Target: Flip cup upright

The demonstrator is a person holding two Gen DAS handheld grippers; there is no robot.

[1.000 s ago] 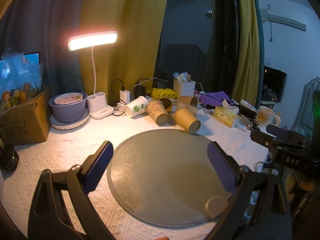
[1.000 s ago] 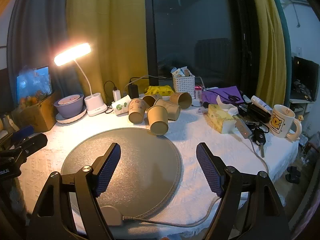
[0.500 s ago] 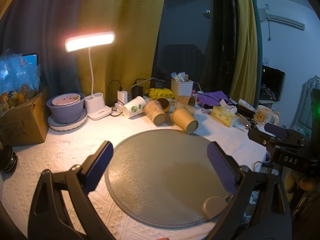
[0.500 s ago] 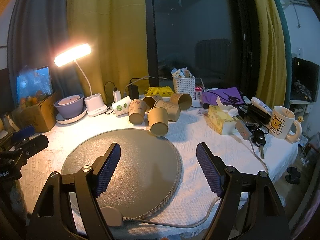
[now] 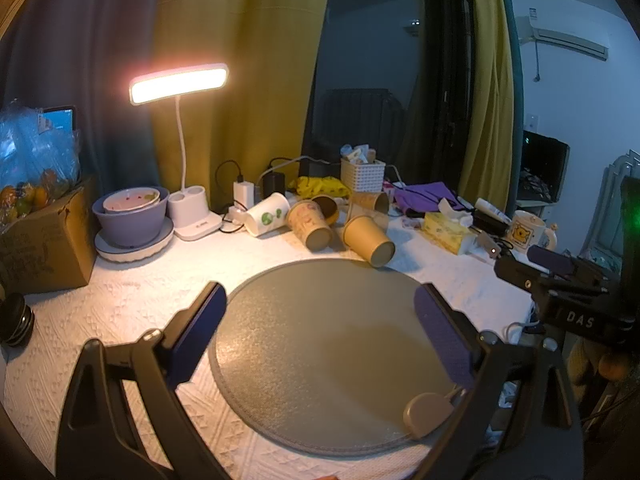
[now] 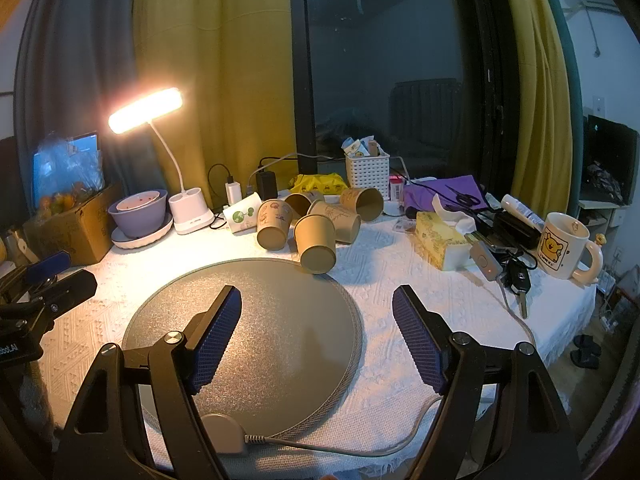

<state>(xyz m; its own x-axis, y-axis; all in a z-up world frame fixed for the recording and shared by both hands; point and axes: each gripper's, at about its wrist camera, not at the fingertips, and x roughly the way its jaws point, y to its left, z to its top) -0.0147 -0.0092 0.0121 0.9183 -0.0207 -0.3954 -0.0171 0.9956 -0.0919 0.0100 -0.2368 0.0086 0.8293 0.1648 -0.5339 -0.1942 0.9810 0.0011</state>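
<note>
Several brown paper cups lie on their sides at the far edge of a round grey mat (image 5: 328, 332). The nearest cup (image 6: 316, 240) rests at the mat's rim with its base toward me; it also shows in the left wrist view (image 5: 368, 238). A patterned cup (image 6: 274, 224) lies to its left, and a white cup with green dots (image 5: 266, 214) further left. My left gripper (image 5: 320, 308) is open and empty above the mat. My right gripper (image 6: 318, 308) is open and empty above the mat, well short of the cups.
A lit desk lamp (image 5: 180, 84), a purple bowl (image 5: 130, 216) on a plate and a cardboard box (image 5: 40, 240) stand at the left. A tissue box (image 6: 440, 240), keys (image 6: 516, 280), a bear mug (image 6: 564, 244) and a white basket (image 6: 368, 174) crowd the right and back.
The left wrist view has shifted slightly, with the table items sliding a little left and down. The right gripper is nearly still. Both stay open.
</note>
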